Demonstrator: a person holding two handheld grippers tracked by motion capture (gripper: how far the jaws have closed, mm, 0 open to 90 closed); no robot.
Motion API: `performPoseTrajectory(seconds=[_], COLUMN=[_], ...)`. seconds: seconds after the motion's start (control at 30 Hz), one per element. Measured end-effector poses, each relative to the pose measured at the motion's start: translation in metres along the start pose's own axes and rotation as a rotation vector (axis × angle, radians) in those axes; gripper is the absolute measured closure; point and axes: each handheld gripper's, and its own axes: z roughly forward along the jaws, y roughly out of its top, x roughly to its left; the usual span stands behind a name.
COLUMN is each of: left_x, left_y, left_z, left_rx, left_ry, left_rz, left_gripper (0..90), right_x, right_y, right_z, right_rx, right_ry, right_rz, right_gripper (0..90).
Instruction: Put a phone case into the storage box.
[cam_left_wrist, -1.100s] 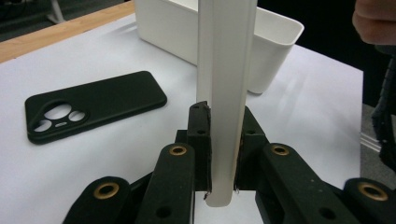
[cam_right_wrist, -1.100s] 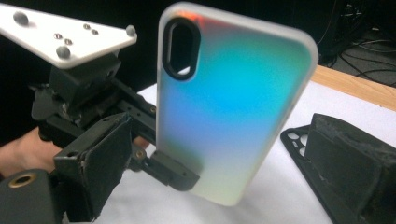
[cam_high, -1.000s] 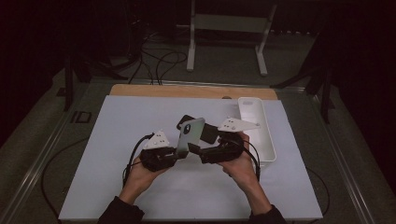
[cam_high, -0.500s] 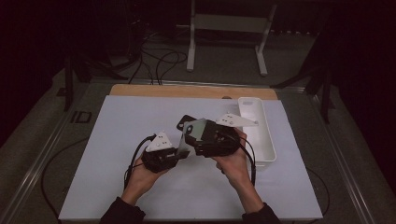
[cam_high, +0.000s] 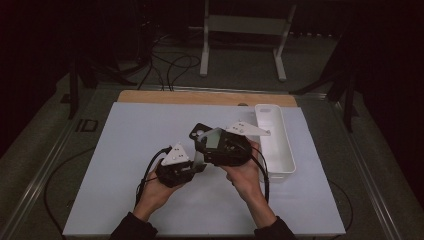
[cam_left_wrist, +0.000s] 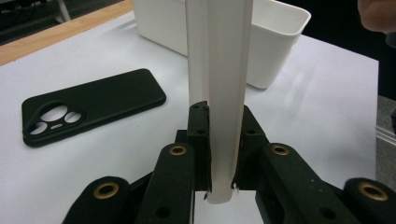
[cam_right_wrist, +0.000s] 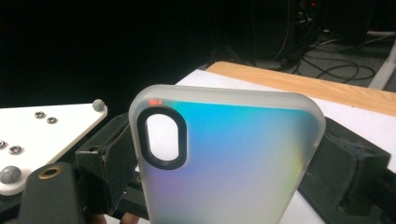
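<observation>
Jaws on the left gripper (cam_left_wrist: 219, 186) are clamped tight on the thin edge of the frosted phone case (cam_right_wrist: 224, 158), holding it upright above the white table (cam_high: 150, 130). Right gripper (cam_high: 210, 145) jaws sit wide around the case's flat sides and have just been closing. It's probably light, bendy and a bit slick, so gripping by the rims seems safest.

your high view looks forward and down on the table (cam_high: 125, 165); each gripper view sits close behind its jaws, both sharing the frosted phone case (cam_right_wrist: 224, 158).
</observation>
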Motion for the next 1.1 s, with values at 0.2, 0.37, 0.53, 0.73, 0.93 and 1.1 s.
performPoseTrajectory(seconds=[0.2,0.37,0.53,0.73,0.93,1.1], left_x=[-0.001,0.000,0.002,0.004,0.005,0.012], left_y=[0.000,0.000,0.002,0.005,0.003,-0.009], left_z=[0.001,-0.001,-0.007,-0.018,-0.034,-0.050], left_rx=[-0.003,-0.012,-0.038,-0.059,-0.079,-0.080], left_ry=[0.009,0.011,0.027,0.076,0.114,0.138], left_rz=[0.004,0.008,-0.007,-0.026,-0.038,-0.047], left_gripper=[80.7,77.3,55.9,27.2,15.1,4.4], right_x=[0.003,0.003,0.004,0.002,-0.003,-0.006], right_y=[-0.001,-0.001,-0.001,0.000,0.001,0.002], right_z=[-0.001,-0.001,0.000,-0.001,-0.004,-0.006], right_rx=[-0.011,-0.009,-0.009,-0.013,-0.006,-0.009], right_ry=[-0.008,-0.007,-0.007,-0.014,-0.031,-0.040], right_rz=[-0.025,-0.035,-0.047,-0.060,-0.069,-0.069], right_gripper=[16.4,16.4,16.4,16.4,16.4,16.4])
